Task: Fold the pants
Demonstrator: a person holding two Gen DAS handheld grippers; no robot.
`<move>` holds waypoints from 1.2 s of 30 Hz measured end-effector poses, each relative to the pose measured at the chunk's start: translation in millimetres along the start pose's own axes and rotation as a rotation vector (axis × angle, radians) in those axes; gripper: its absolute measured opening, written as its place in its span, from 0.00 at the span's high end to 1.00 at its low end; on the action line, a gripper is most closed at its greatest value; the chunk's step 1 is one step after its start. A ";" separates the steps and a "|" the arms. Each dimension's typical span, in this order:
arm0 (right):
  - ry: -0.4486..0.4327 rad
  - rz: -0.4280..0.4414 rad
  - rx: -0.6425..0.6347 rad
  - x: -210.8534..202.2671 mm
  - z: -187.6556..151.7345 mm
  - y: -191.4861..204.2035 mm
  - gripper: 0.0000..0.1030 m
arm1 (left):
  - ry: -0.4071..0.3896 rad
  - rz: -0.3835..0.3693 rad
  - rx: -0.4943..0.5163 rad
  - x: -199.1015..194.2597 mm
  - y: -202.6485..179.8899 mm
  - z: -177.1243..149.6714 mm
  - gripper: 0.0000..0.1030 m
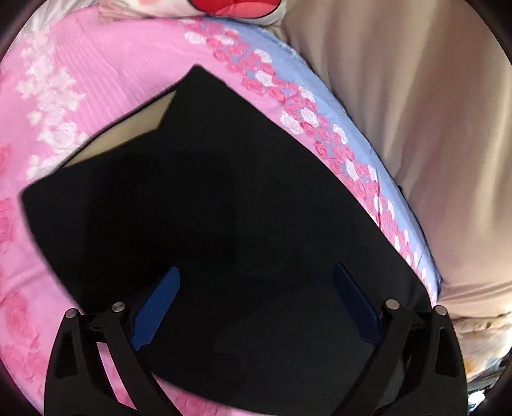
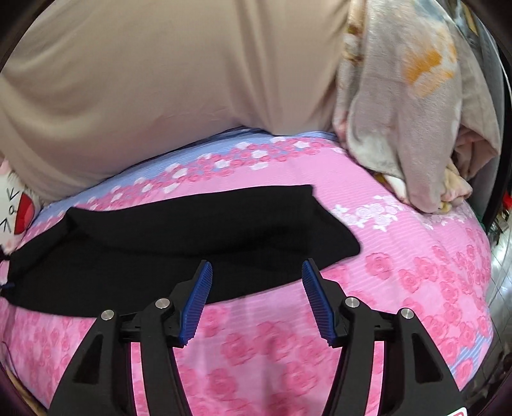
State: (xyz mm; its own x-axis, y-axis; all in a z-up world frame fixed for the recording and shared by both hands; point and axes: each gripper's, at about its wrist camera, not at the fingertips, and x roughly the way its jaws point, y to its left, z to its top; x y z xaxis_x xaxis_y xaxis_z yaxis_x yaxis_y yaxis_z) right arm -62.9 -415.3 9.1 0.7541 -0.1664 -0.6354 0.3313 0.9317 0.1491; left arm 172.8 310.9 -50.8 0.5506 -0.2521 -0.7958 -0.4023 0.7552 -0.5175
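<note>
The black pants (image 1: 204, 204) lie flat on a pink rose-print bedsheet (image 1: 105, 86), folded into a broad wedge, with a beige strip of their inside showing at the far left edge. My left gripper (image 1: 256, 275) hovers just above them, blue-padded jaws wide apart and empty. In the right wrist view the pants (image 2: 179, 236) stretch across the middle of the bedsheet (image 2: 384, 272). My right gripper (image 2: 257, 267) is open and empty at the pants' near edge.
A beige curtain (image 2: 160, 80) hangs behind the bed. A grey fleece blanket (image 2: 409, 112) is heaped at the right. A red and white pillow (image 1: 243, 9) lies at the head. The sheet's blue border (image 1: 320, 96) runs along the far edge.
</note>
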 end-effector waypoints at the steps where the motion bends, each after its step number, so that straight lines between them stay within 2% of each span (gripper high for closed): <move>1: 0.001 0.008 0.000 0.2 -0.9 5.0 0.43 | -0.040 0.012 -0.014 -3.1 0.0 2.9 0.31; 2: 0.003 0.022 0.003 1.2 -1.5 11.7 0.43 | -0.052 0.022 -0.007 -4.3 -0.7 6.1 0.69; 3: 0.004 0.032 0.000 2.5 -1.5 17.7 0.43 | -0.051 0.007 -0.001 -4.6 0.0 9.9 0.89; 6: 0.004 0.047 -0.019 6.1 -0.1 34.6 0.43 | -0.017 -0.076 -0.026 -18.5 12.6 16.5 0.94; 9: -0.002 0.045 -0.041 5.6 1.1 42.1 0.43 | -0.065 -0.068 0.055 -64.1 17.0 7.4 0.94; 10: 0.000 0.036 -0.047 6.4 0.8 42.4 0.39 | -0.082 -0.042 0.081 -81.8 21.6 3.2 0.94; 11: 0.006 0.026 -0.047 9.0 -0.5 40.6 0.34 | -0.094 -0.002 0.105 -94.9 26.8 -0.9 0.94; 13: 0.022 0.005 -0.034 17.0 -4.2 33.9 0.34 | -0.088 0.093 0.128 -103.1 42.0 -5.5 0.93; 16: 0.066 -0.029 0.024 36.1 -8.7 16.5 0.34 | 0.006 0.244 0.187 -71.5 56.9 -16.5 0.84; 18: 0.077 -0.038 0.070 41.6 -7.4 3.4 0.34 | -0.008 0.290 0.187 -64.5 58.0 -26.8 0.79; 20: 0.084 -0.041 0.116 43.1 -4.9 -12.1 0.34 | -0.046 0.316 0.189 -70.2 51.5 -34.3 0.67; 21: 0.091 -0.041 0.139 43.8 -4.1 -20.6 0.34 | -0.092 0.345 0.192 -78.3 44.7 -38.8 0.60; 22: 0.100 -0.039 0.155 45.1 -3.9 -28.0 0.34 | -0.120 0.366 0.194 -84.0 40.3 -41.6 0.42; 23: 0.106 -0.034 0.175 46.4 -3.7 -37.6 0.34 | -0.151 0.382 0.196 -91.2 35.5 -44.5 0.29; 24: 0.109 -0.033 0.187 47.8 -3.0 -44.2 0.34 | -0.181 0.386 0.198 -98.5 30.6 -47.8 0.26; 26: 0.126 -0.031 0.199 54.0 0.2 -54.9 0.34 | -0.214 0.380 0.196 -114.0 24.6 -56.8 0.24; 28: 0.141 -0.007 0.203 63.2 4.0 -60.5 0.34 | -0.215 0.318 0.184 -122.2 15.8 -67.1 0.24; 30: 0.175 0.020 0.179 79.3 8.1 -59.5 0.35 | -0.200 0.289 0.204 -121.3 3.4 -79.3 0.24; 31: 0.191 0.024 0.162 87.5 9.7 -57.5 0.46 | -0.192 0.285 0.222 -118.3 -4.3 -85.1 0.24; 32: 0.219 0.036 0.142 99.1 11.4 -53.2 0.72 | -0.180 0.278 0.253 -113.4 -13.5 -91.5 0.24; 33: 0.236 0.037 0.133 106.8 14.0 -49.4 0.83 | -0.168 0.271 0.290 -108.1 -25.7 -99.2 0.24; 34: 0.232 0.036 0.133 108.0 17.6 -48.0 0.90 | -0.164 0.270 0.312 -103.2 -35.7 -107.8 0.24; 36: 0.173 0.058 0.101 89.2 38.8 -40.9 0.92 | -0.156 0.261 0.352 -98.0 -51.4 -120.6 0.24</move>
State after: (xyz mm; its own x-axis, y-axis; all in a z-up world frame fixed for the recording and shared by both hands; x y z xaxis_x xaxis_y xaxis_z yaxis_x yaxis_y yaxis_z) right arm 12.8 -480.8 -24.3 0.6675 -0.0477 -0.7430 0.3520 0.8996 0.2584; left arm 51.3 223.9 15.9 0.5782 0.0474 -0.8145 -0.2838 0.9476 -0.1463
